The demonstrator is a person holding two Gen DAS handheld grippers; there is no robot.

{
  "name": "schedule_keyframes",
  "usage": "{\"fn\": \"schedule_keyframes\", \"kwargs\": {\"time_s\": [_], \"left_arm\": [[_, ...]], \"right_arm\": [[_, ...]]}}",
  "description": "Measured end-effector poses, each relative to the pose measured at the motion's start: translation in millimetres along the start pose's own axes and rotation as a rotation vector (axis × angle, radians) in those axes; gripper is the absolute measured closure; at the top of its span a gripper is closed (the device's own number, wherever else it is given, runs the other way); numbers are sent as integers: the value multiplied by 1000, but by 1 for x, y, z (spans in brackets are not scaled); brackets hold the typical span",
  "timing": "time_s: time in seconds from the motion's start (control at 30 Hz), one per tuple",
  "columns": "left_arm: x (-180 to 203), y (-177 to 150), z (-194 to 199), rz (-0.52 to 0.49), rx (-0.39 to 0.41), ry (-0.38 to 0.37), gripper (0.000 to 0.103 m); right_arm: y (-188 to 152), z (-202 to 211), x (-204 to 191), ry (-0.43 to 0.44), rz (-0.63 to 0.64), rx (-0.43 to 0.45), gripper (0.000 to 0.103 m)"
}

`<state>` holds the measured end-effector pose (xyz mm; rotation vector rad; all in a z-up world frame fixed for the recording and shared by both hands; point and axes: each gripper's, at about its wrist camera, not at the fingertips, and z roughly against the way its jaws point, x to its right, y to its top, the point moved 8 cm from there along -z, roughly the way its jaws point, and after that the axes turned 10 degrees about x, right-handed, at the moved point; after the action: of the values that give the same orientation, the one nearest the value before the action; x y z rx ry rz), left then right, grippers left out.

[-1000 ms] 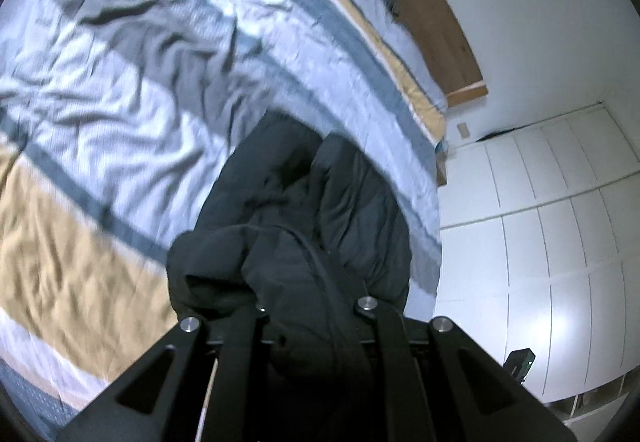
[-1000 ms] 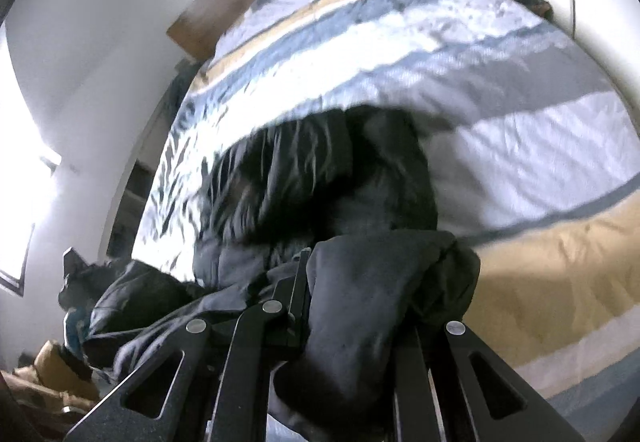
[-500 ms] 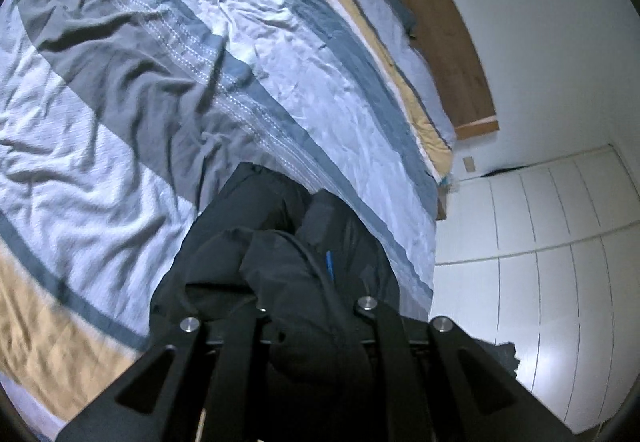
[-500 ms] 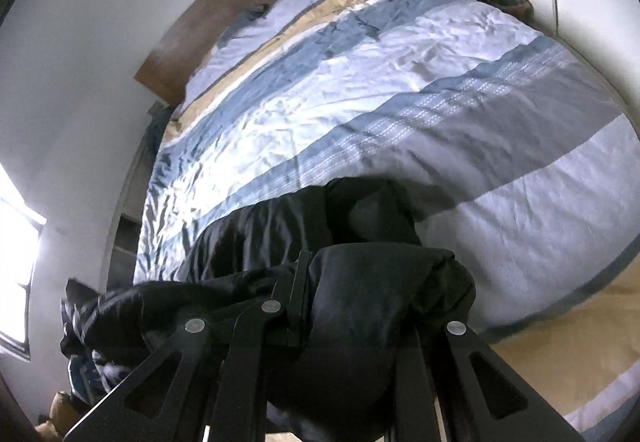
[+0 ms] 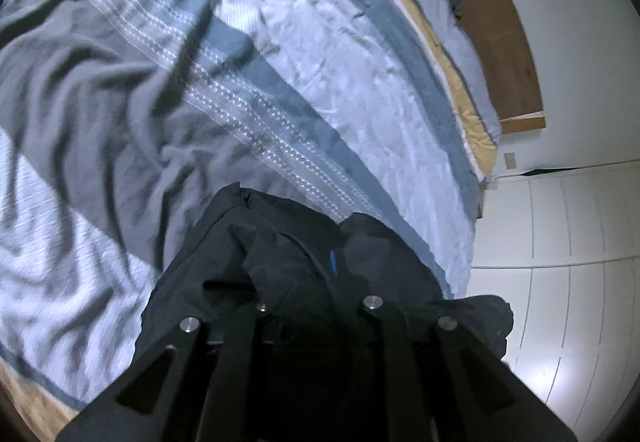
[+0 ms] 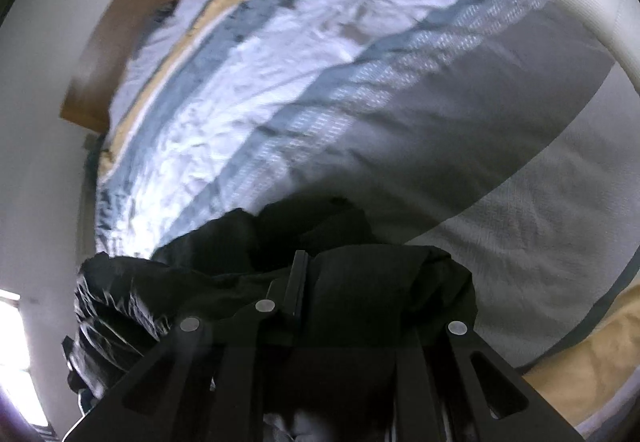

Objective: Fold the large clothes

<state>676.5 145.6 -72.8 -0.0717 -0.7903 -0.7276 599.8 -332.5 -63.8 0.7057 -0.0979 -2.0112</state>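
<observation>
A large black garment (image 5: 276, 254) hangs bunched from both grippers above the striped bed cover (image 5: 280, 54). My left gripper (image 5: 316, 306) is shut on a fold of it; the fabric covers the fingertips and drapes down toward the bed. A small blue tag shows in the folds. In the right wrist view the same black garment (image 6: 384, 282) is bunched over my right gripper (image 6: 352, 302), which is shut on it. More of the garment trails to the left (image 6: 120, 306), shiny and crumpled.
The bed cover (image 6: 360, 102) has grey, blue, white and tan stripes and is wrinkled. A wooden headboard (image 5: 492, 22) stands at the far end. White wardrobe doors (image 5: 568, 242) line the wall beside the bed. A bright window (image 6: 12, 358) is at the left.
Both grippers have carried the black garment forward over the bed toward the headboard. The tan stripe has slid out of the centre and the grey and blue stripes now lie below.
</observation>
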Motion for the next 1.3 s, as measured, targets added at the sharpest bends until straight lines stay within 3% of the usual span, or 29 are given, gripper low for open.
{"fn": "schedule_keyframes", "kwargs": {"time_s": [0.17,0.3,0.37,0.43,0.53,0.7,0.83,1.03,1.2,1.3], "left_arm": [[-12,1,-22,36,-16,-39,81],[-11,7,-20,90,-9,-129,65],[-7,13,-13,115,0,-186,51],[-2,19,-5,134,12,-225,46],[3,27,6,172,11,-268,41],[6,35,24,196,10,-293,38],[7,42,38,210,20,-303,38],[18,55,74,139,98,-307,38],[25,51,104,26,165,-238,38],[29,35,119,-95,201,-166,38]], "right_arm": [[0,-26,8,-23,-53,-21,83],[2,-30,9,4,-103,-3,61],[5,-29,7,13,-107,8,50],[9,-25,2,23,-93,23,39],[13,-18,-4,43,-102,42,26],[20,0,-9,68,-121,80,16],[31,21,-10,61,-113,129,11],[42,57,-19,57,-64,195,11],[33,83,-31,69,24,239,11],[18,93,-42,69,98,259,11]]}}
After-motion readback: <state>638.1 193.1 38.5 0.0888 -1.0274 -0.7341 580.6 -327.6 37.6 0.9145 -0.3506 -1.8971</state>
